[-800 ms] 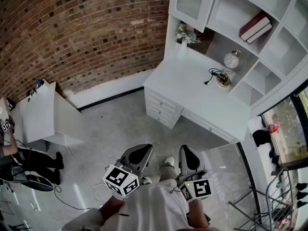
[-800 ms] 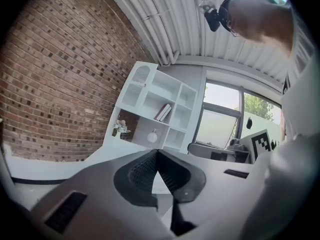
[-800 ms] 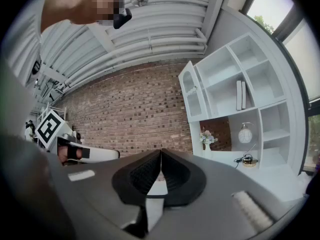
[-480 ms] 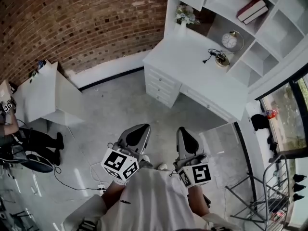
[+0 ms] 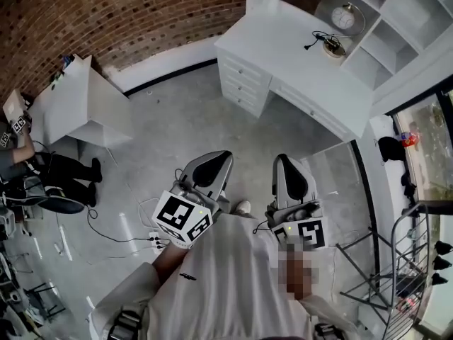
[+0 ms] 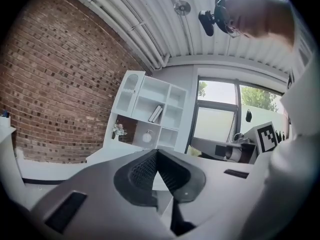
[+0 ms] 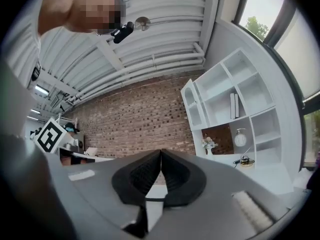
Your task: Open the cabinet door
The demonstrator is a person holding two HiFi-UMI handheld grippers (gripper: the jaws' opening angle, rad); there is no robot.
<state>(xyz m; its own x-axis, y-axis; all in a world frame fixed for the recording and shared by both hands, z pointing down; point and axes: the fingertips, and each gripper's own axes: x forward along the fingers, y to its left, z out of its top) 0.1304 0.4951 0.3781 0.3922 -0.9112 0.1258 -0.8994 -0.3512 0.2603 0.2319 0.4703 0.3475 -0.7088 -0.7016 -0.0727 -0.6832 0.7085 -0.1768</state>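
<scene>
Two hand-held grippers, left point(image 5: 211, 170) and right point(image 5: 289, 177), are clenched on nothing and held close to the person's body. The cabinet door point(image 6: 129, 91), seemingly closed, is the upper-left panel of the white shelf unit point(image 7: 235, 101) above the worktop point(image 5: 297, 48). It stands well apart, at about one o'clock. The approach looks to be the step in hand. The next move calls for walking closer, parting one gripper's jaws and taking the door's edge.
</scene>
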